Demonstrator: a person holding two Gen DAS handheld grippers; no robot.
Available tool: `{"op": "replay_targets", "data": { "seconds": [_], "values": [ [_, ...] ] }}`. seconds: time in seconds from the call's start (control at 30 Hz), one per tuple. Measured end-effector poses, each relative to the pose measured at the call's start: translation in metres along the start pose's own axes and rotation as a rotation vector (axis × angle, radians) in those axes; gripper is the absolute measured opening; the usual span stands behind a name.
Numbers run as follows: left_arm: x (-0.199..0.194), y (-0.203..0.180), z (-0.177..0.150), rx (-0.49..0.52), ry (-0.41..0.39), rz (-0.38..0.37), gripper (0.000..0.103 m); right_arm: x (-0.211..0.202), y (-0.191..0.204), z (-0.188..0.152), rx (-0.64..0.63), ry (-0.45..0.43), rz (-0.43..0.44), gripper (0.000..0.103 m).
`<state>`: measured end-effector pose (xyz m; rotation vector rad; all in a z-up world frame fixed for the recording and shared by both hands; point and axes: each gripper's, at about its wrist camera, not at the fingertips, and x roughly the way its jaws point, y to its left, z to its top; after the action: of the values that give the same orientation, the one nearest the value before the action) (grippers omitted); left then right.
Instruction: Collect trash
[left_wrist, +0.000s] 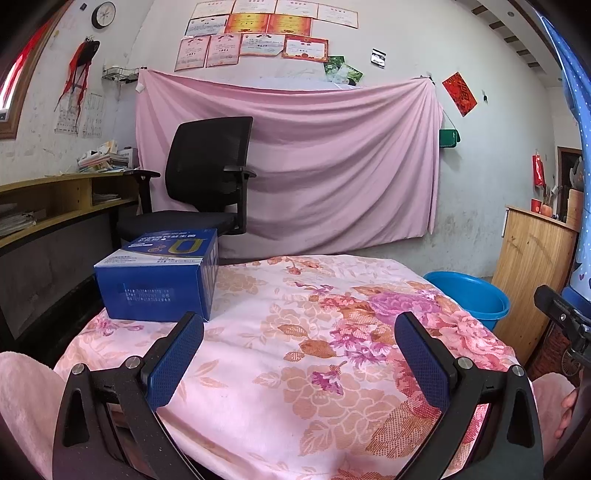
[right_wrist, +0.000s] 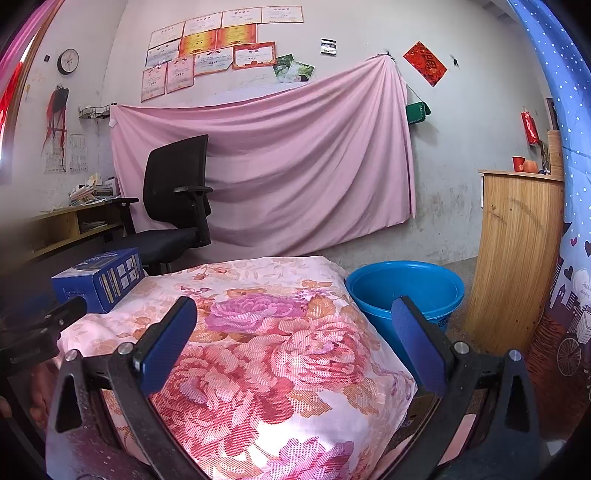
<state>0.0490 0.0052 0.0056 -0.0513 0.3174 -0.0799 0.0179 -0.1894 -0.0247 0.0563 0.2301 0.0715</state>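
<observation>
Blue box (left_wrist: 159, 275) on floral cloth (left_wrist: 295, 332); both hand-held grippers (left_wrist: 299, 350) (right_wrist: 295, 339) spread apart, empty.

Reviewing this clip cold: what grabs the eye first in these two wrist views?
The floral cloth covering the table fills the foreground, with a blue box sitting alone at its far left corner. A blue bucket stands on the floor just past the table's right edge. Both the left gripper and the right gripper hang open above the cloth, holding nothing.
</observation>
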Motion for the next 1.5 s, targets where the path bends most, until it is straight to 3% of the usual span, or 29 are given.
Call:
{"op": "replay_targets", "data": {
  "seconds": [1.5],
  "values": [
    [-0.0006, -0.0025, -0.0035, 0.018, -0.004, -0.007, 0.101, 0.0034, 0.0003, -0.0011, -0.010, 0.020, -0.004, 0.103]
  ]
}}
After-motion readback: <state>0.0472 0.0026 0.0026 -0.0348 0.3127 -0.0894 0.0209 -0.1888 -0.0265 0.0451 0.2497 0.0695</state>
